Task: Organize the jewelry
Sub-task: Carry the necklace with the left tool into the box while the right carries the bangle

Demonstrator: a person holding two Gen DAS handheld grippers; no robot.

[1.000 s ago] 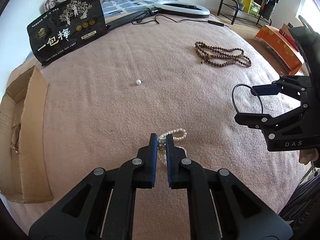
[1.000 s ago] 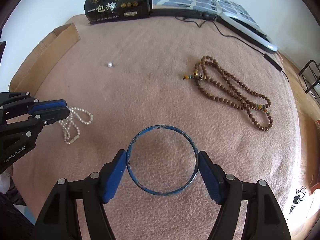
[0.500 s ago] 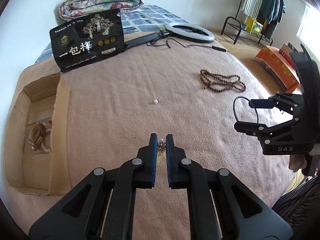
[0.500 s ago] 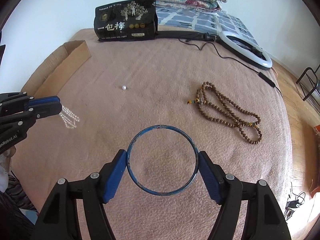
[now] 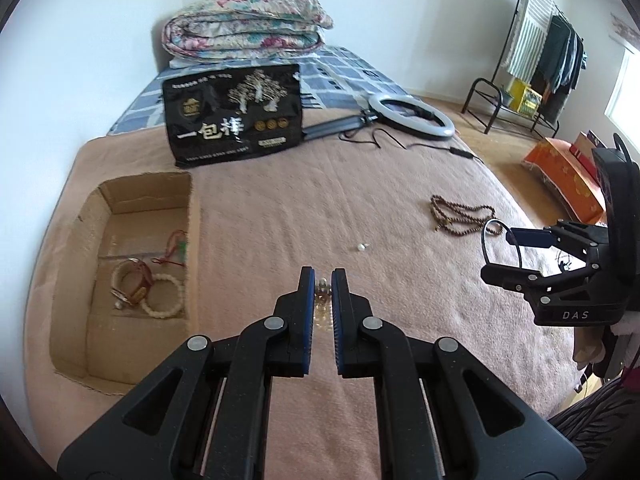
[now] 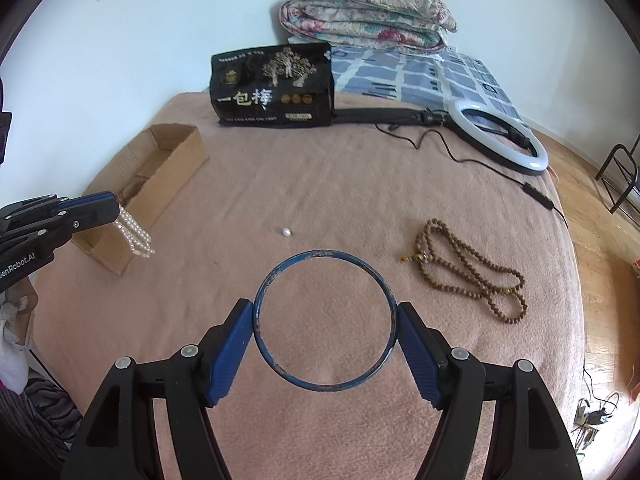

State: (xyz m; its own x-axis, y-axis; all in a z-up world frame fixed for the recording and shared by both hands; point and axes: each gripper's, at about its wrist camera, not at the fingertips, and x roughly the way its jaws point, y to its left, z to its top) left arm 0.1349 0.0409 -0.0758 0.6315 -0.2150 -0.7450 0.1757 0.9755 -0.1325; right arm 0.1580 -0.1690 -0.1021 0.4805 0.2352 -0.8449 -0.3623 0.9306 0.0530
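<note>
Lifted off the blanket (image 6: pixel 320 200): pearl strand (image 6: pixel 134 234), once lying at left of frame, now dangling from left gripper (image 6: pixel 116 210) beside cardboard box (image 6: pixel 160 184). Raised too: right gripper (image 6: pixel 324 316) with blue bangle (image 6: pixel 325 322). Beds' far end now visible.

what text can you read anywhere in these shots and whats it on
"一包梅": large characters on the black bag at the far end of the bed.
"DAS": side of the right gripper.
"enRobot.AI": side of the left gripper, its first letters cut off at the edge.
The bag's smaller print and gold seals: too small to read.
</note>
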